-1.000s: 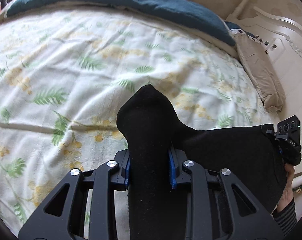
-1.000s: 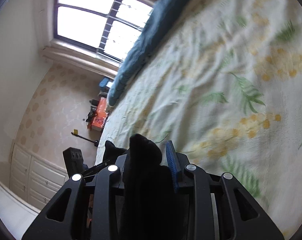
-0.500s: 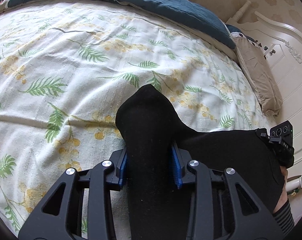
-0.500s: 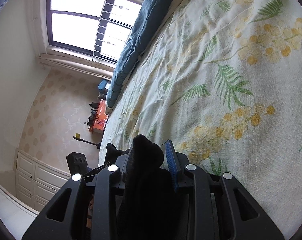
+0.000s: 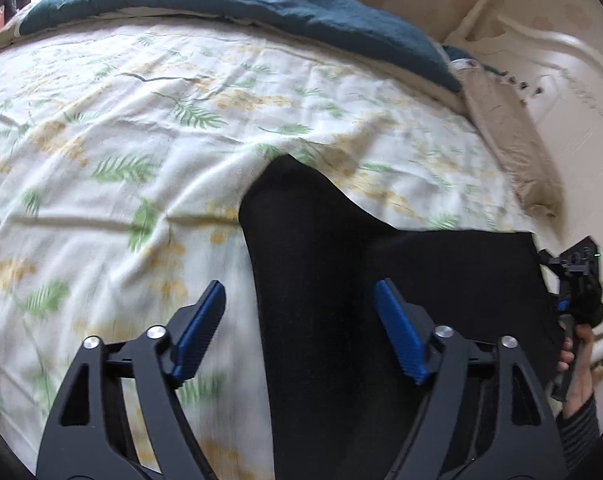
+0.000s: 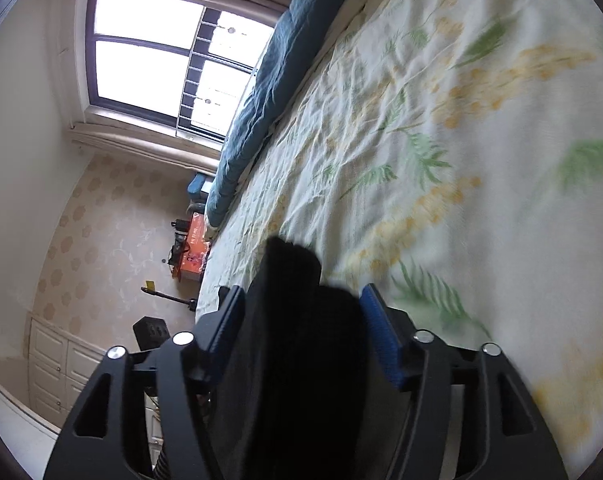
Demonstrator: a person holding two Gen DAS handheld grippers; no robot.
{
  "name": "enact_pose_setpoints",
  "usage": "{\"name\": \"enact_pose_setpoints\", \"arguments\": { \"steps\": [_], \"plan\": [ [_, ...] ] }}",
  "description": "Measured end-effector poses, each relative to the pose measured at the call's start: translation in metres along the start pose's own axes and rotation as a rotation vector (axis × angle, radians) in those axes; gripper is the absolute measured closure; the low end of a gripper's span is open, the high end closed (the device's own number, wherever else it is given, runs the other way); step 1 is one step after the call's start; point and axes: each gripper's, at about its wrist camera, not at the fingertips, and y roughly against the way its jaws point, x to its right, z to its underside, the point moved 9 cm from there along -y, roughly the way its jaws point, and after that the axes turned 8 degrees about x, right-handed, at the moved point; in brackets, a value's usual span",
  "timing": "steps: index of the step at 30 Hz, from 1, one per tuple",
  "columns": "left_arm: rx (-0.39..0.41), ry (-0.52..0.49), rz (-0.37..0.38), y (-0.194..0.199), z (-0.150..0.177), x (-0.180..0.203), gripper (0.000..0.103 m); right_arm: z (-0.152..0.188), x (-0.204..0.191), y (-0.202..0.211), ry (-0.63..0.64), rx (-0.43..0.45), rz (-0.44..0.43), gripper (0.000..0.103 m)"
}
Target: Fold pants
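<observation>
My left gripper [image 5: 299, 320] has its jaws opening, and the black pants [image 5: 341, 280] run up between the blue pads without either pad pressing on them; there is clear daylight on both sides of the cloth. My right gripper [image 6: 301, 322] is opening its jaws too. In its own view a dark bunch of the pants [image 6: 297, 320] sits between the pads, close to both; the pads look parted from it, though the cloth fills most of the gap.

The pants lie on the bed sheet [image 5: 121, 140], the leafy yellow-and-green one, near its front edge. One rounded corner pokes forward past my left jaws, and a straight edge runs across to the right, where my right gripper [image 5: 577, 280] and the hand [image 5: 577, 368] holding it show at the far corner.

What worries me is the letting go. The fabric is soft and bunched, so a fold could catch on a ribbed pad and get dragged along if I pull back too soon, undoing the neat edge. The right side is the likelier culprit, with so little room around the cloth. The pants also sit close to the edge of the bed, so a snagged tug toward me could slide them off. The sheet is wrinkled underneath, which may leave the fold lumpy.
</observation>
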Motion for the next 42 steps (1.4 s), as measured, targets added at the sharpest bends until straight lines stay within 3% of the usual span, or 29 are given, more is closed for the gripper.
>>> {"name": "enact_pose_setpoints", "arguments": {
  "steps": [7,13,17,24,26,28,29,31,34,42],
  "plan": [
    [-0.031,0.187,0.160,0.038,0.052,-0.008,0.017,0.043,0.006,0.047,0.002,0.010,0.033,0.034],
    [-0.052,0.311,0.241,0.058,0.081,-0.008,0.017,0.066,-0.004,0.051,0.015,-0.006,0.025,0.028],
    [-0.094,0.417,0.351,0.061,0.095,0.001,0.016,0.075,-0.008,0.042,0.008,-0.027,-0.003,0.027],
    [-0.065,0.394,0.341,0.054,0.098,0.015,0.012,0.082,-0.019,0.023,0.026,-0.035,-0.009,0.024],
    [-0.059,0.386,0.348,0.053,0.100,0.019,0.017,0.088,-0.023,0.017,0.076,-0.050,0.027,0.030],
    [-0.074,0.355,0.293,0.049,0.105,0.019,0.044,0.092,-0.016,0.016,0.087,-0.064,0.065,0.048],
    [-0.077,0.333,0.265,0.047,0.106,0.018,0.047,0.092,-0.015,0.016,0.081,-0.062,0.055,0.054],
    [-0.068,0.313,0.261,0.050,0.106,0.020,0.063,0.093,-0.011,0.018,0.067,-0.062,0.038,0.059],
    [-0.068,0.325,0.269,0.054,0.104,0.022,0.072,0.091,-0.010,0.018,0.037,-0.055,0.016,0.062],
    [-0.060,0.319,0.243,0.057,0.100,0.030,0.077,0.089,-0.014,0.026,0.015,-0.043,-0.020,0.066]
  ]
}}
